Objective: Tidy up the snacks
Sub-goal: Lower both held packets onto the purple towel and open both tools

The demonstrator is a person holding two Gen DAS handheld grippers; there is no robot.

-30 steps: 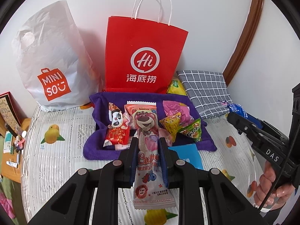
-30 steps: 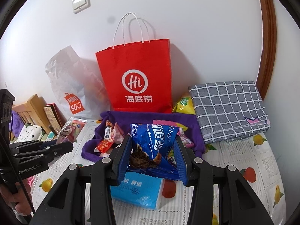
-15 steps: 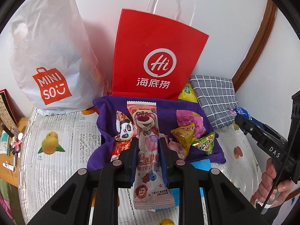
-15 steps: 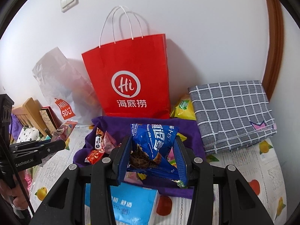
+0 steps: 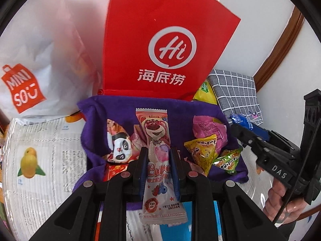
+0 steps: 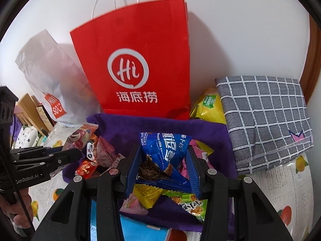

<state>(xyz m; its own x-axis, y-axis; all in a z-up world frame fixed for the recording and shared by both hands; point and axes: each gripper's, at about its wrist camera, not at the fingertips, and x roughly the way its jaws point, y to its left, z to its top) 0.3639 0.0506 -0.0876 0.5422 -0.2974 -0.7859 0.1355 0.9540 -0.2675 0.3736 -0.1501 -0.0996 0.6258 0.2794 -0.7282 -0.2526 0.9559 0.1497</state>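
Your left gripper point(image 5: 158, 156) pinches the pink bear-print snack bar point(image 5: 158, 160) mid-length, its top poking beyond the tips over the purple cloth point(image 5: 96, 120). Your right gripper point(image 6: 163, 160) clamps the blue cookie packet point(image 6: 166, 148) between its pads, loose snacks below.

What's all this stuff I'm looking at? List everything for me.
Paper bag: one, red, against the wall.
Plastic bag: one, white, beside the red one.
Cloth: one, purple, under the loose snacks.
Triangular packets: two, yellow and green, on the cloth.
Panda packet: one, red, on the cloth.
Folded fabric: one, grey checked.
Bear snack: one, pink, in the left gripper.
Cookie pack: one, blue, in the right gripper.
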